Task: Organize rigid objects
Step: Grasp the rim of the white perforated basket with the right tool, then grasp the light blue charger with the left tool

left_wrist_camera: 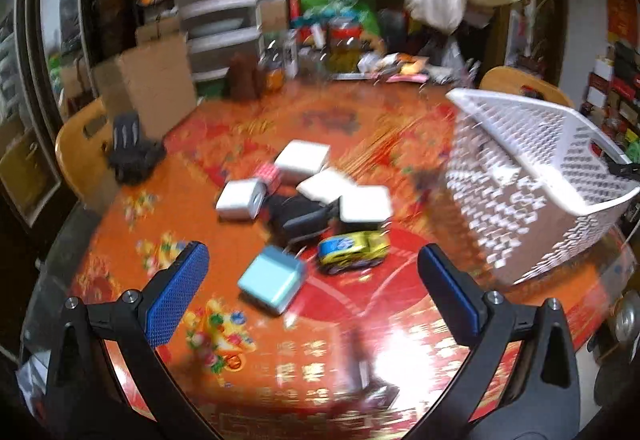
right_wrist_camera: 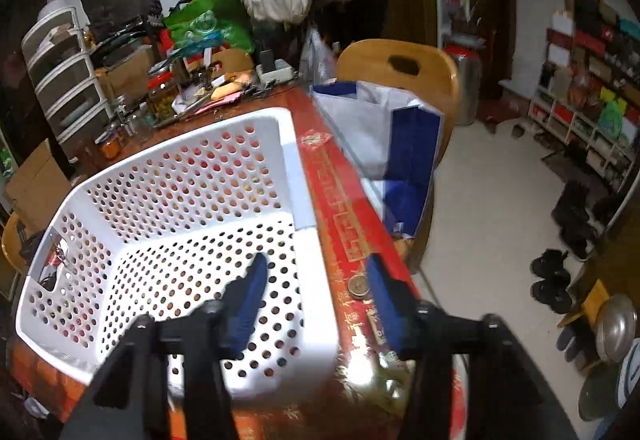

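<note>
A: Where's everything?
B: Toy car (left_wrist_camera: pixel 354 251) mid-frame on the worktop (left_wrist_camera: pixel 400 340); my left hand-held gripper (left_wrist_camera: pixel 312 272) gapes wide, empty.
A: Right one?
B: Right hand-held gripper (right_wrist_camera: pixel 316 290) straddles the basket (right_wrist_camera: pixel 316 240) wall; whether it's pinching, I can't tell. I'd steady it and approach slowly.

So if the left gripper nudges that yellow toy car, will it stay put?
Probably not: the yellow toy car sits on its wheels on a glossy tablecloth, so it may roll. Its hard, rounded shell could slip between the pads; gripping it across the sides seems safer.

Left gripper (left_wrist_camera: pixel 312 272) fingers apart above blurry, maybe teal box (left_wrist_camera: pixel 271 283), near toy car (left_wrist_camera: pixel 354 251).
</note>
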### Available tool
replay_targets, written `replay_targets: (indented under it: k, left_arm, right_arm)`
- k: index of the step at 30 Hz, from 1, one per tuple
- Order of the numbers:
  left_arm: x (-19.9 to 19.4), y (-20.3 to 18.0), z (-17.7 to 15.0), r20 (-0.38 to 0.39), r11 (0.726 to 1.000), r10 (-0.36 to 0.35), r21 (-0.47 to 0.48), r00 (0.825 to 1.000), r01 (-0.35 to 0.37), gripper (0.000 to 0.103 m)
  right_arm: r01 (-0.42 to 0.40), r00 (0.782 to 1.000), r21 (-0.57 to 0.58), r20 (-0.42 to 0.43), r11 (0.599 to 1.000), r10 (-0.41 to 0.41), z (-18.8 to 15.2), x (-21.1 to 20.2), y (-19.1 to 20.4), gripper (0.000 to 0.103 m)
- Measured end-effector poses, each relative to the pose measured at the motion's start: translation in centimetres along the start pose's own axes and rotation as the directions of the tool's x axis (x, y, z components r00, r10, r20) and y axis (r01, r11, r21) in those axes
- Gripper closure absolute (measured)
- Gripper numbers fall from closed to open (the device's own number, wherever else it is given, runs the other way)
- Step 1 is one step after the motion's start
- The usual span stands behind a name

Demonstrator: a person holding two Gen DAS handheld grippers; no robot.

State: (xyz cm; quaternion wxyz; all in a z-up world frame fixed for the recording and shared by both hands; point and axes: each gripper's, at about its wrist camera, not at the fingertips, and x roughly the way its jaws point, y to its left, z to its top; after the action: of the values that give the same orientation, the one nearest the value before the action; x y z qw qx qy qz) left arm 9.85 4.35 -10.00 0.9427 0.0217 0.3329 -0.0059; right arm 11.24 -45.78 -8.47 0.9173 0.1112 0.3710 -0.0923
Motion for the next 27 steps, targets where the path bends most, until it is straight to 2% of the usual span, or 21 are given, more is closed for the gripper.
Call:
replay_targets:
  k: [3,6,10,18,19,20,22,24,27]
  left_arm:
    - [2.0,1.5,-1.1,-0.038,0.996,0.086,0.0,0.996,-0.086,0.0]
    - [3.9,2.7,-1.8,-0.101,0.997,0.071,-0.006,0.992,-0.072,0.0]
    - [5.9,3.4,-2.9,-0.158,0.998,0.061,-0.002,0.986,-0.062,0.0]
    - [8.9,3.4,-3.1,-0.214,0.999,0.036,-0.022,0.976,-0.042,0.002]
    - [9.5,3.5,-3.1,-0.231,0.999,0.032,-0.027,0.972,-0.039,0.007]
    - [9.7,3.5,-3.0,-0.243,0.999,0.013,-0.036,0.97,-0.023,0.016]
    - [10.1,3.5,-2.8,-0.256,0.999,0.02,-0.04,0.967,-0.031,0.025]
    - [10.3,3.6,-2.6,-0.262,0.998,0.03,-0.048,0.965,-0.044,0.027]
    - [10.7,3.6,-2.2,-0.268,0.998,0.029,-0.051,0.963,-0.044,0.036]
  right_arm:
    - [0.003,1.0,-0.004,-0.026,1.0,-0.003,0.5,0.8,0.4,0.081]
    - [0.002,0.999,-0.02,-0.05,1.0,-0.003,0.4,1.6,1.2,0.091]
    - [0.039,0.997,-0.05,-0.065,0.998,-0.042,0.4,2.3,2.2,0.093]
    - [0.053,0.996,-0.054,-0.065,0.997,-0.057,0.5,2.3,2.3,0.094]
    - [0.053,0.996,-0.054,-0.065,0.997,-0.056,0.6,2.4,2.4,0.094]
    - [0.051,0.996,-0.054,-0.064,0.997,-0.054,0.6,2.4,2.3,0.094]
    - [0.05,0.997,-0.056,-0.063,0.997,-0.053,0.6,2.3,2.4,0.094]
    - [0.046,0.997,-0.058,-0.059,0.997,-0.049,0.5,2.3,2.2,0.094]
    - [0.041,0.997,-0.059,-0.055,0.997,-0.044,0.5,2.3,2.3,0.094]
